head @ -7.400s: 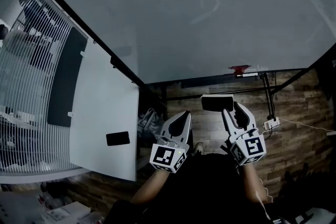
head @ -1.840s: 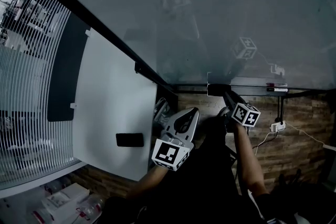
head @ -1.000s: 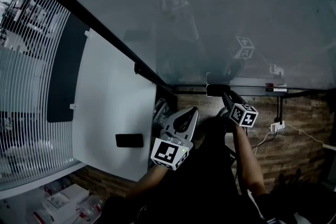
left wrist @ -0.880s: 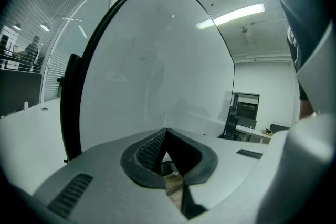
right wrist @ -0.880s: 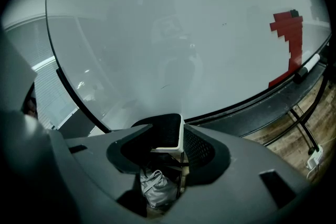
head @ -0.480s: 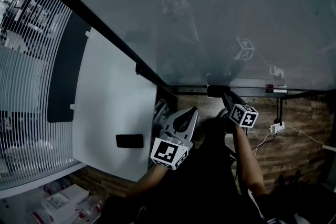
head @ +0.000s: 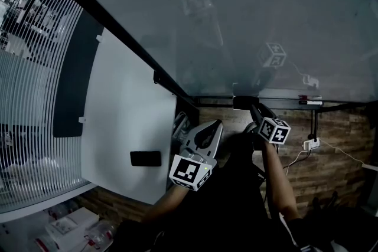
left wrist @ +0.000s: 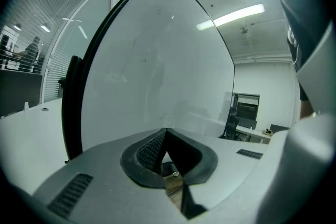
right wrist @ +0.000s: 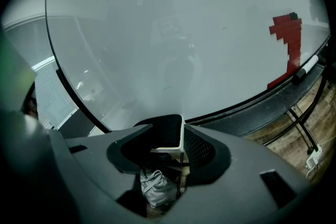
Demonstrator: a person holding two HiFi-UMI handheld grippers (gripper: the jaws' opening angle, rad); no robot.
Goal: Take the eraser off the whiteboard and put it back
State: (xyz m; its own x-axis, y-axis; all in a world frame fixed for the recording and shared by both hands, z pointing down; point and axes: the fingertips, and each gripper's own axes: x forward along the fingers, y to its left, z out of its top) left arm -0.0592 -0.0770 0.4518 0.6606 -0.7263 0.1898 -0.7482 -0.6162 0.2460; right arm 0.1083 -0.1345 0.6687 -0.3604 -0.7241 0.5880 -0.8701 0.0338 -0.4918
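An office: a large whiteboard (head: pixel 266 20) beside a striped glass partition (head: pixel 29 85), a ceiling strip light (left wrist: pixel 231 16), a desk (left wrist: pixel 254 135) and chair (left wrist: pixel 230 126) further back.

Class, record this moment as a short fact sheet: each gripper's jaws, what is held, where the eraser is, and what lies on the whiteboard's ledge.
Right gripper: jaws closed on the eraser
Left gripper: jaws together, nothing between them
Eraser position: at the lower edge of the whiteboard, just above the ledge
On the ledge: a marker
Contact between eraser and board: cannot tell
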